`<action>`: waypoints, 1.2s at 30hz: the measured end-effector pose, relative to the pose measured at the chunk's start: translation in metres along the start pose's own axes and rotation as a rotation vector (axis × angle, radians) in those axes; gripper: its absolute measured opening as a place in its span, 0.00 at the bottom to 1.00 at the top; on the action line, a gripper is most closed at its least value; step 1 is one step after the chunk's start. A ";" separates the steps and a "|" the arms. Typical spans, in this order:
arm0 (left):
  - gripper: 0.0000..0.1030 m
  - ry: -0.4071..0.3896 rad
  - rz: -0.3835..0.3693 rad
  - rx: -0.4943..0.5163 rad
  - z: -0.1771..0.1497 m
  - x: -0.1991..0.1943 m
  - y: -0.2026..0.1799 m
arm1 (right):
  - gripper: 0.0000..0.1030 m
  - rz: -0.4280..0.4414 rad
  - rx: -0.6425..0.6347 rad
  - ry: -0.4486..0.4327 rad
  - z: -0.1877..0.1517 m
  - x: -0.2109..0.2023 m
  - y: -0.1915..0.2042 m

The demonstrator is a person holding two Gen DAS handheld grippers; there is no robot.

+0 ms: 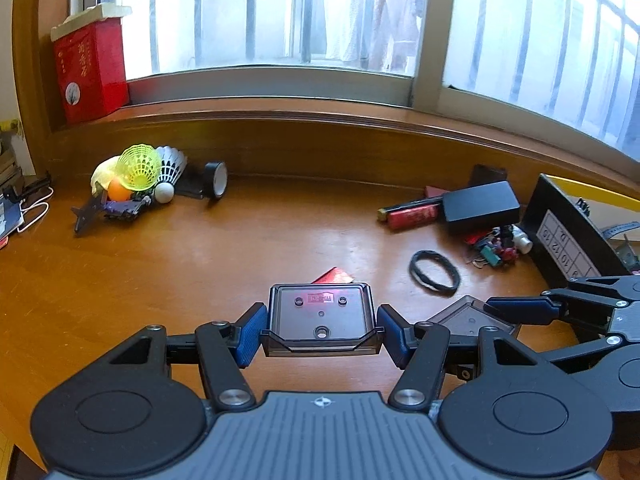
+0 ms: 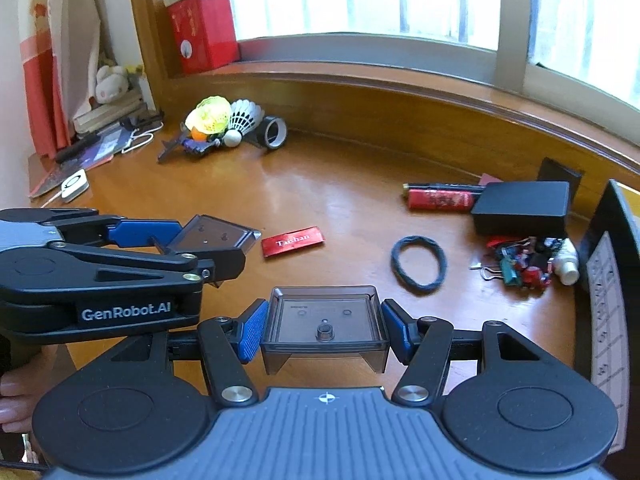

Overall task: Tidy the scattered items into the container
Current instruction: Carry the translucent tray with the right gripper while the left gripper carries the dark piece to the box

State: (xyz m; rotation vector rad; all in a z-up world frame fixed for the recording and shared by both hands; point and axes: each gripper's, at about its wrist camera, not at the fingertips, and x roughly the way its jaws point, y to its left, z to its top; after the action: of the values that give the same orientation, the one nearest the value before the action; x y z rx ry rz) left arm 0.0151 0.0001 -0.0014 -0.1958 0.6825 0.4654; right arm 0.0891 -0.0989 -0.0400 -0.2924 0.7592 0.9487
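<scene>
Clamped, both pairs of jaws, each on a small smoky-clear plastic tray. Left gripper (image 1: 321, 330) holding the left tray (image 1: 320, 318) between blue pads (image 1: 251, 334), pressed to its side walls, above the wooden table (image 1: 200, 264). Right gripper (image 2: 325, 334) gripping the right tray (image 2: 325, 326) the same way, just to the right of the left one, both held clear of the tabletop.

Scattered across the table:
- red wrapper (image 2: 293, 241) lying flat near the middle, just beyond the left tray;
- black hair tie (image 2: 419, 263) to its right, flat and on its own;
- heap of binder clips and small bits (image 2: 516, 266) farther right, touching a small white bottle (image 2: 567, 266);
- black box (image 2: 522, 208) behind that heap, with a red lighter (image 2: 440, 200) just beside its left end;
- far left corner under the window sill: yellow shuttlecock (image 2: 210, 118), white shuttlecock (image 2: 245, 117), orange ball (image 2: 198, 134), white ball (image 2: 232, 138), roll of black tape (image 2: 275, 132), dark toy plane (image 2: 188, 146), all bunched together.

Red tin (image 2: 202, 30) upright on the sill. Black calendar stand (image 2: 604, 280) at the right edge.
</scene>
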 end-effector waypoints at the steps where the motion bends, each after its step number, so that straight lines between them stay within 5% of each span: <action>1: 0.61 -0.003 0.000 0.000 0.001 -0.002 -0.003 | 0.59 0.003 0.001 -0.002 -0.001 -0.003 -0.003; 36: 0.61 -0.041 -0.040 0.100 0.013 -0.030 -0.085 | 0.59 0.006 0.088 -0.154 -0.033 -0.089 -0.068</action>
State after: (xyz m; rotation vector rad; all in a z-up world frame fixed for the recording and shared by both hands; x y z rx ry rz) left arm 0.0427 -0.0809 0.0301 -0.1050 0.6595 0.3945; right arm 0.0981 -0.2105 -0.0081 -0.1386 0.6585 0.9291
